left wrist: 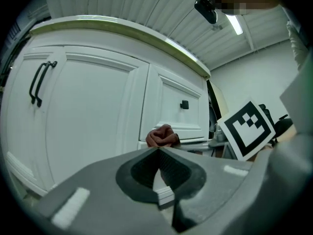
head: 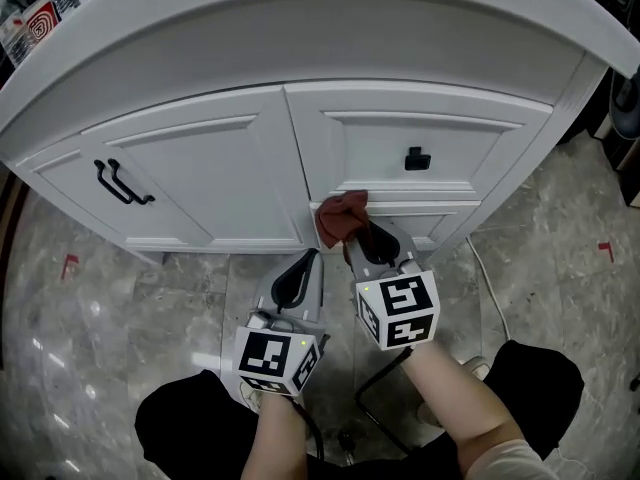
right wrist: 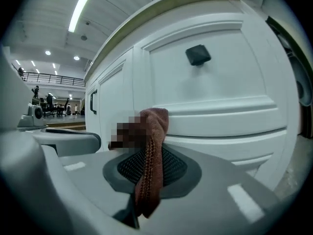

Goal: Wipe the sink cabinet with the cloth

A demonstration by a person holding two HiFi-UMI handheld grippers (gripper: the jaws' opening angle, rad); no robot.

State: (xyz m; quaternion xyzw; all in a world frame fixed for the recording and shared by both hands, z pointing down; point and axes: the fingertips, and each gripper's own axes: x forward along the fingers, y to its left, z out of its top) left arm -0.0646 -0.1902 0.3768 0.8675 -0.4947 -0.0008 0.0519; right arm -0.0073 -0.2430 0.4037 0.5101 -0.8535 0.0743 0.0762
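Cloth (head: 342,218), a reddish-brown rag with a nubby weave and a stitched hem, is bunched at the tips of the right gripper (head: 368,246). Its jaws are clamped on the cloth, and a tail hangs down between them. The wad sits against the sink cabinet (head: 230,168), on the moulded ledge just under the drawer (head: 440,143) and beside the middle post. It seems to be touching the paint, though the blurred patch in the right gripper view makes that hard to confirm.

The left gripper (head: 310,260) hovers just beside, near the floor. Its jaws are pinched together with nothing between them.

Wiping looks under way. The white surface shows no streaks or damp marks, so I cannot judge which parts are finished. The left door (head: 190,183) and the drawer face likely remain.

The cabinet is smooth, satin-painted white, with a curved front, recessed panels and stepped edges. It has a square black knob (head: 417,158) and slim black bar handles (head: 122,183). The floor (head: 560,268) is glossy grey stone-look tile.
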